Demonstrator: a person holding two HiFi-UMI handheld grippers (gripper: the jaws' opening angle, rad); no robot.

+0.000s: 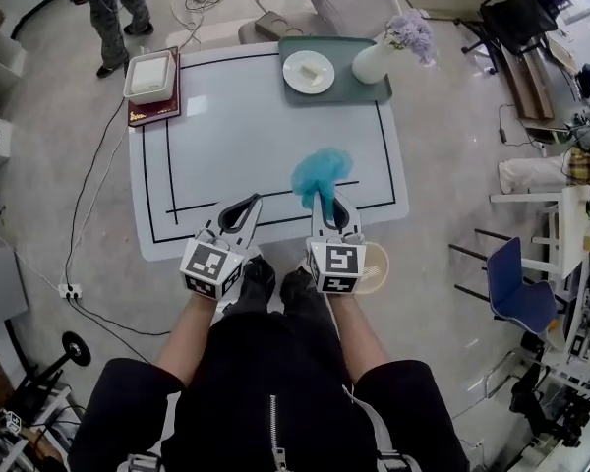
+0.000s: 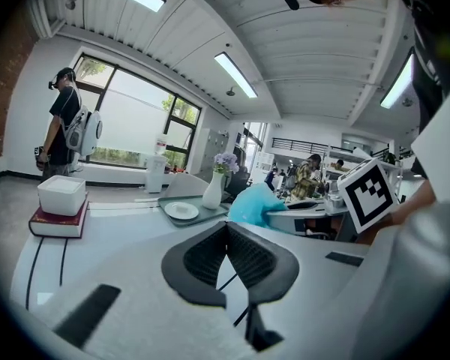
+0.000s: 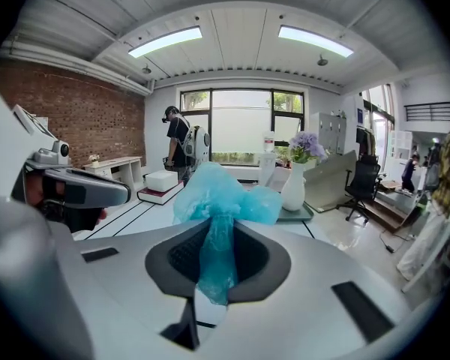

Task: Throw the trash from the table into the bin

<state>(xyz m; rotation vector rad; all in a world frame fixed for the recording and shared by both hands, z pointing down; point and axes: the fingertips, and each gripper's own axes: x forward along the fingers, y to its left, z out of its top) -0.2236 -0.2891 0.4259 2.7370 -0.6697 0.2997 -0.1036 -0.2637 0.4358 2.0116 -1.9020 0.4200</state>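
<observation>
A crumpled blue plastic bag [image 1: 322, 172] hangs above the near edge of the white table [image 1: 265, 116], with my right gripper [image 1: 324, 198] shut on it. In the right gripper view the blue plastic bag [image 3: 219, 193] is pinched between the dark pads of the right gripper [image 3: 217, 223] and puffs out beyond them. My left gripper [image 1: 251, 203] stands to its left over the same table edge, jaws closed together with nothing between them; the left gripper [image 2: 226, 232] shows this too. A round beige bin [image 1: 375, 268] shows on the floor just below and right of my right hand, partly hidden by the gripper.
At the table's far side stand a green tray [image 1: 359, 88] with a white plate [image 1: 308, 71] and a vase of purple flowers [image 1: 388, 52]. A white box on a red book [image 1: 151, 85] occupies the far left corner. A person [image 1: 113, 8] stands beyond it; a blue chair [image 1: 519, 288] is at the right.
</observation>
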